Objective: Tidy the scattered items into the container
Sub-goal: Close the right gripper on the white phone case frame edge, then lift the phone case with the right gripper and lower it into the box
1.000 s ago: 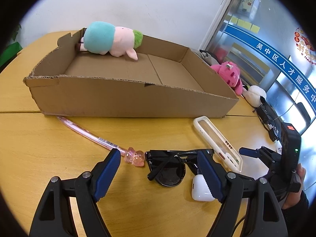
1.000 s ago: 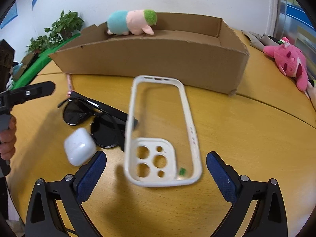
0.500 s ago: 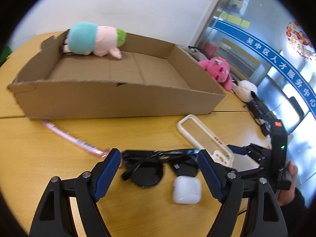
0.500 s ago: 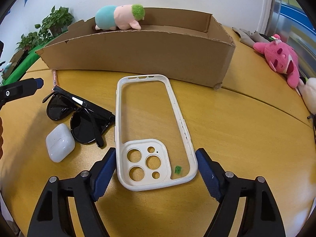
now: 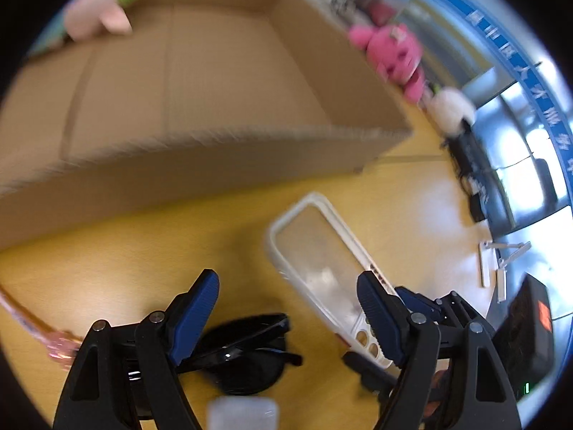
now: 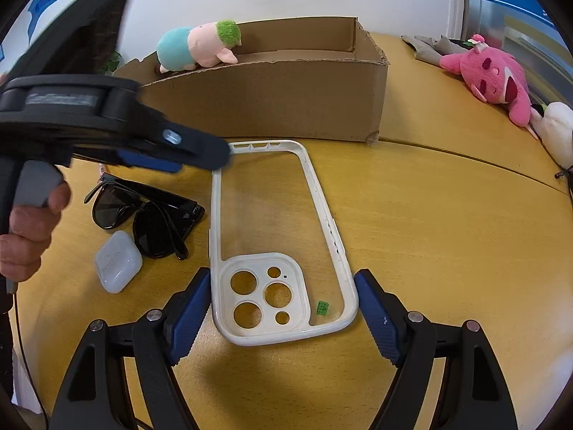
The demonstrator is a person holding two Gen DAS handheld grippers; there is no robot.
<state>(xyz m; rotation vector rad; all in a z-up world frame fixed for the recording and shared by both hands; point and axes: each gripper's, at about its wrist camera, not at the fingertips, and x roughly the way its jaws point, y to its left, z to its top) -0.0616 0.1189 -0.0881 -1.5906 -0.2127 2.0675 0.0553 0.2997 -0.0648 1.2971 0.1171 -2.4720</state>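
Note:
A white phone case (image 6: 275, 240) lies flat on the yellow table, its camera end between the open jaws of my right gripper (image 6: 283, 308). Black sunglasses (image 6: 150, 215) and a white earbud case (image 6: 116, 261) lie to its left. The cardboard box (image 6: 272, 100) stands behind, with a teal and pink plush (image 6: 197, 48) on its far rim. My left gripper (image 5: 286, 308) is open and empty, held above the sunglasses (image 5: 247, 354) and beside the phone case (image 5: 322, 261); it also shows in the right wrist view (image 6: 172, 154). A pink pen (image 5: 32, 322) lies at the left.
A pink plush toy (image 6: 490, 75) and a white plush (image 6: 555, 129) lie on the table to the right of the box, with grey cloth (image 6: 429, 48) behind. The table edge runs along the right near a glass wall (image 5: 519, 143).
My left gripper has swung forward and right, over the sunglasses toward the box; its view is blurred. My right gripper has moved down so its jaws flank the phone case's camera end.

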